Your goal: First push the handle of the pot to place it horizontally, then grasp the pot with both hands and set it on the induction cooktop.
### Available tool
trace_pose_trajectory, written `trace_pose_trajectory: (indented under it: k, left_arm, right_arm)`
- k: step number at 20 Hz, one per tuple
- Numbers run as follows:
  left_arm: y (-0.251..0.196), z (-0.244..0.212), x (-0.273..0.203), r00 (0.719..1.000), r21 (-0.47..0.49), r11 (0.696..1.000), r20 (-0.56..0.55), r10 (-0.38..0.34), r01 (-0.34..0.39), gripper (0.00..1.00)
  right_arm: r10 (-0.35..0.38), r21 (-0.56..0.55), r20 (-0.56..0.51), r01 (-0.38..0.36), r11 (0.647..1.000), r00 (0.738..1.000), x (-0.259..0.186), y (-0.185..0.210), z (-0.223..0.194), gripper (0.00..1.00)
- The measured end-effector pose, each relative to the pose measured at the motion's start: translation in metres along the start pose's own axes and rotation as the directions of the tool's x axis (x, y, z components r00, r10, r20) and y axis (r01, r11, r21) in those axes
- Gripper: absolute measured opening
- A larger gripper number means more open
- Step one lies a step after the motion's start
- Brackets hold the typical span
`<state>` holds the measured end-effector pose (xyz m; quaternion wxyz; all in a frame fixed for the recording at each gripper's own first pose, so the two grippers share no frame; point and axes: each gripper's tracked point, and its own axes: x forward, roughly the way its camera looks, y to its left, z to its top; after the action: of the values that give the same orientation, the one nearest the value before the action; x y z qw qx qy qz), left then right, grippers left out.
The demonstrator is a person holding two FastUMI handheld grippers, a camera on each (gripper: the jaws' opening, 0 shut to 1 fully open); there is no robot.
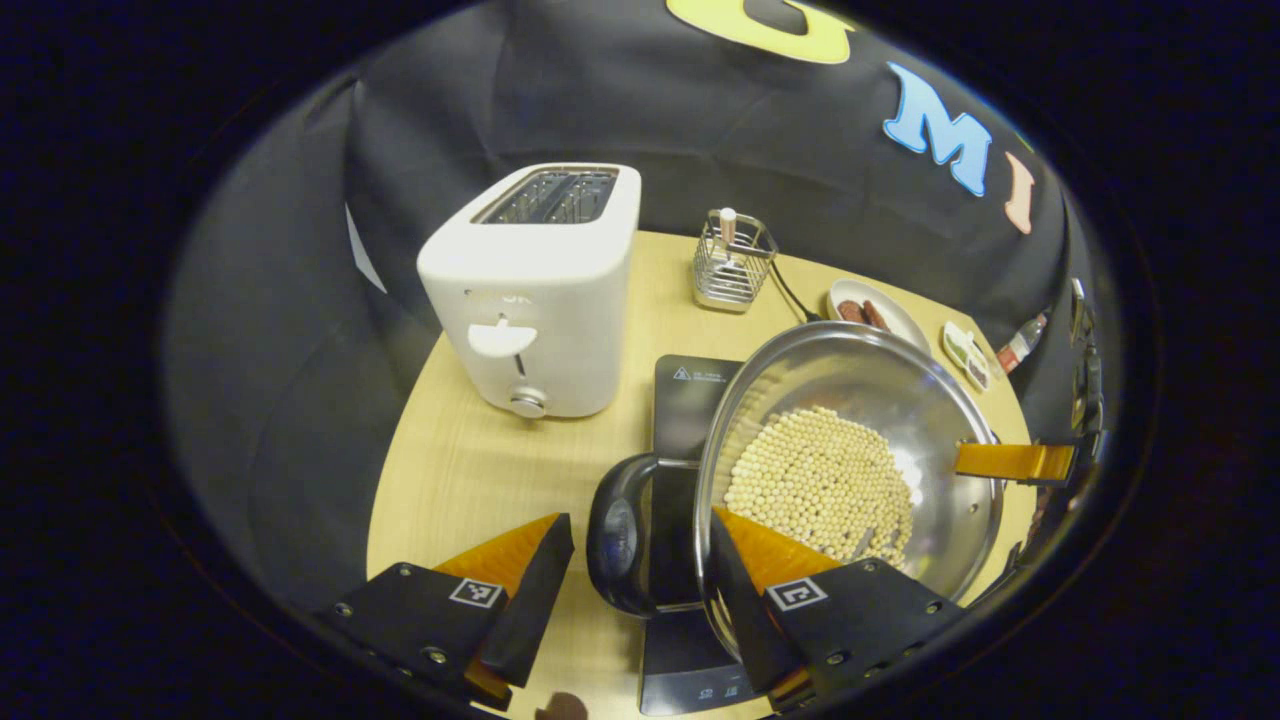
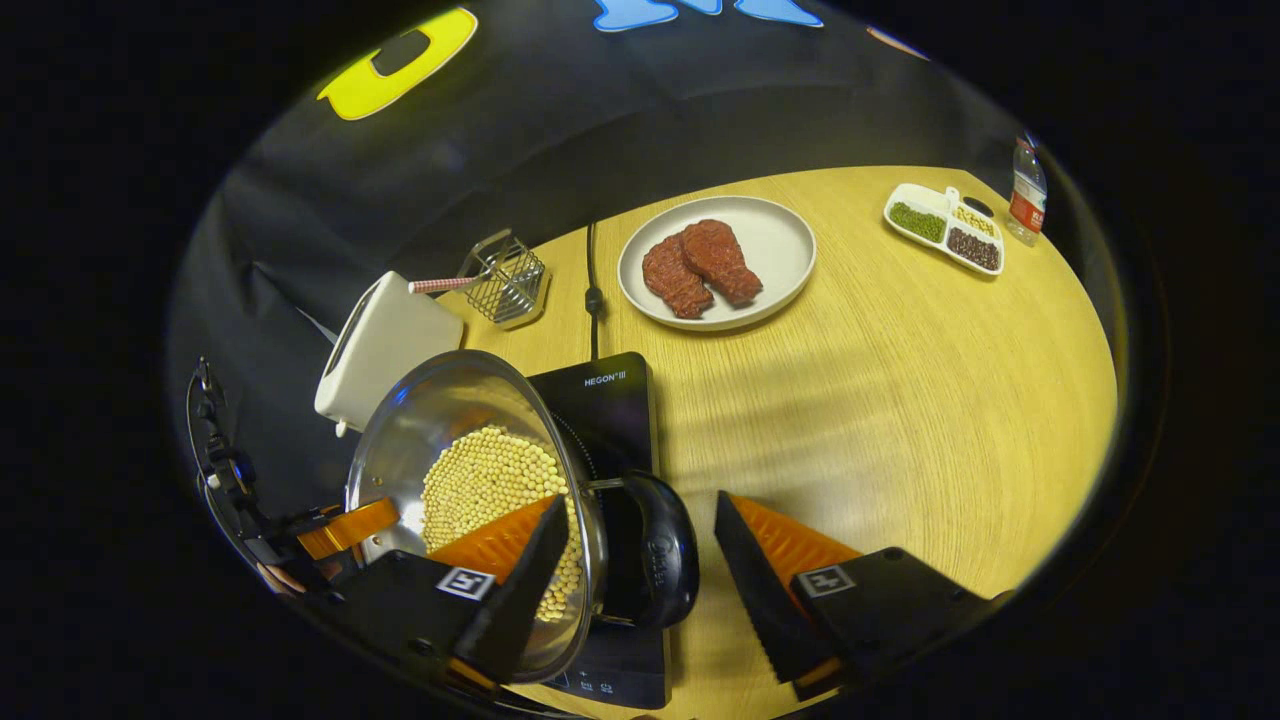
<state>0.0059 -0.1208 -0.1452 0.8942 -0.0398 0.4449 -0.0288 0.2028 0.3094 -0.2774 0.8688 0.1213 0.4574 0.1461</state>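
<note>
**Pot over the cooktop, a tool at each handle**

The steel pot [image 1: 850,440], its bottom covered with pale round beans [image 1: 820,480], sits over the black induction cooktop [image 1: 690,400] on the wooden desk [image 1: 470,470]. In both views the pot looks tilted; I cannot tell whether it rests on the glass or hangs just above it.

In the left gripper view, the left tool [image 1: 640,570] is spread wide around one black loop handle [image 1: 625,535]. One finger reaches inside the pot's rim, the other stands clear of the handle, so nothing is clamped. Across the pot, the far tool's finger lies at the opposite rim.

In the right gripper view, the right tool [image 2: 640,560] is likewise spread wide around the other handle [image 2: 655,550], one finger inside the bowl over the beans, the other out over the bare desk, apart from the handle.

Behind the cooktop stand a white toaster [image 1: 535,290] and a wire basket [image 1: 733,262]. A plate [image 2: 775,245] with two pieces of meat [image 2: 700,268] lies beyond the cooktop, and farther off a divided tray [image 2: 943,226] and a bottle [image 2: 1026,190].
</note>
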Motion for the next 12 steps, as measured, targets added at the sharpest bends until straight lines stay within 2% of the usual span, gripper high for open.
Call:
trace_pose_trajectory:
  k: [2,3,5,6,7,12]
  left_arm:
    - [-0.004,0.006,-0.013,0.999,-0.001,1.000,0.035,0.008,-0.008,0.77]
    - [-0.008,0.008,-0.019,0.999,-0.002,1.000,0.049,0.003,-0.003,0.80]
    - [-0.017,0.013,-0.036,0.996,-0.002,1.000,0.089,0.006,-0.006,0.77]
    - [-0.021,0.016,-0.049,0.993,-0.007,1.000,0.114,0.020,-0.019,0.80]
    - [-0.025,0.022,-0.060,0.989,-0.010,1.000,0.147,0.027,-0.026,0.81]
    - [-0.062,0.040,-0.123,0.954,-0.030,0.998,0.294,0.053,-0.046,0.81]
  right_arm:
    - [-0.004,-0.013,0.020,0.004,1.000,1.000,-0.014,-0.008,0.002,0.93]
    - [0.006,-0.016,0.028,-0.006,1.000,1.000,-0.022,-0.009,0.002,0.99]
    - [0.023,-0.020,0.038,-0.022,1.000,0.999,-0.042,-0.016,0.002,0.98]
    - [0.010,-0.027,0.044,-0.009,1.000,0.999,-0.054,-0.025,0.003,0.94]
    - [0.005,-0.034,0.060,-0.003,0.999,0.998,-0.065,-0.033,0.004,0.98]
    - [0.001,-0.041,0.178,0.006,0.999,0.984,-0.124,-0.078,0.020,0.98]
